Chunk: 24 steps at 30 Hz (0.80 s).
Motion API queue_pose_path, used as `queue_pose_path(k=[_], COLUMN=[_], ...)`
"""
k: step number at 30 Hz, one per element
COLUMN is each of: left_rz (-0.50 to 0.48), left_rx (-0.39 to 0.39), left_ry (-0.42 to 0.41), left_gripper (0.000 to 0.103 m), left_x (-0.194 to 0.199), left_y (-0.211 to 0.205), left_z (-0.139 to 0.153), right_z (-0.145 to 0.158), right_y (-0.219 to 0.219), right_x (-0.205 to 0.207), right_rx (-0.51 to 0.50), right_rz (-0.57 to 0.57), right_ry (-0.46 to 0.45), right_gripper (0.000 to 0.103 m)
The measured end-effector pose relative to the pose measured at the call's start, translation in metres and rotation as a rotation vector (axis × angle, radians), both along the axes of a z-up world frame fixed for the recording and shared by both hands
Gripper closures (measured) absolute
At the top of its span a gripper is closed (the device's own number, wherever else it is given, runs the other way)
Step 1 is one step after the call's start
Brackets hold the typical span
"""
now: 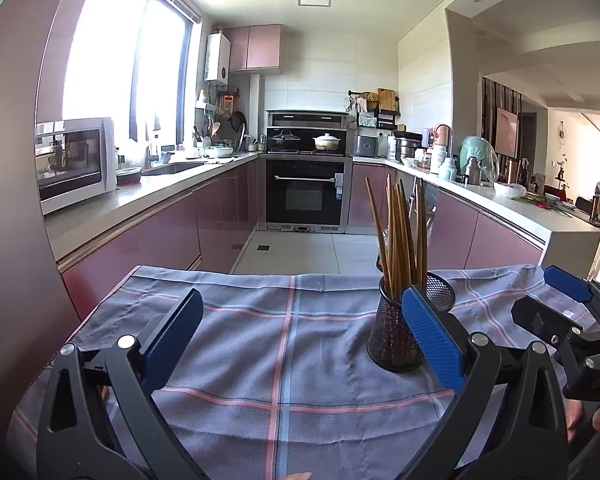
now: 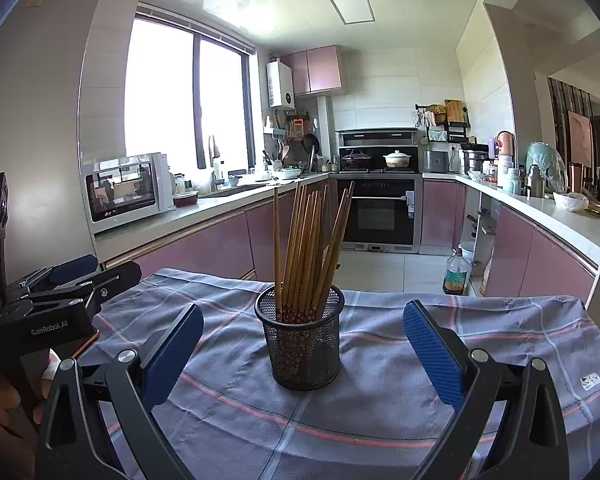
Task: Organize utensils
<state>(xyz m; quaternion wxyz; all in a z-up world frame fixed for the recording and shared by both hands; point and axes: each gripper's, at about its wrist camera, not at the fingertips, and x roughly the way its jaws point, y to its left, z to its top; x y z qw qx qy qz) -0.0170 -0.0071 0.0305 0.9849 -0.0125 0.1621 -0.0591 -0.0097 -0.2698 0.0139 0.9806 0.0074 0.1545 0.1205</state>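
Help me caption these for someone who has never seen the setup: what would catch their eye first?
First, the black mesh cup of wooden chopsticks, standing upright in the middle of the blue plaid cloth covering the table. Next, the right gripper with its blue-padded jaws wide open either side of the cup, not touching it, and the left gripper, equally open over bare cloth beside it. Behind lies a pink-cabinet kitchen with a black oven.

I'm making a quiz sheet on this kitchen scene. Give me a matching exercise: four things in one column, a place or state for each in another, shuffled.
1. brown wooden chopsticks
2. black wire-mesh cup
3. white microwave oven
4. right hand-held gripper

A. on the counter under the window
B. open, empty
C. standing in the cup
D. on the blue checked cloth

Pairs: 1-C, 2-D, 3-A, 4-B
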Motion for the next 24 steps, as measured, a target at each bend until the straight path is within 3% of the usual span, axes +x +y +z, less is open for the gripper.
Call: queue_pose_path(k=[24], left_rz=[0.007], left_rx=[0.001], left_ry=[-0.036], left_gripper=[0.005], left_x=[-0.014], left_y=[-0.003], left_z=[0.007], right_z=[0.003], right_y=[-0.002], right_x=[-0.005], right_rx=[0.027], right_rz=[-0.003], right_ry=[-0.016], right_gripper=[0.006])
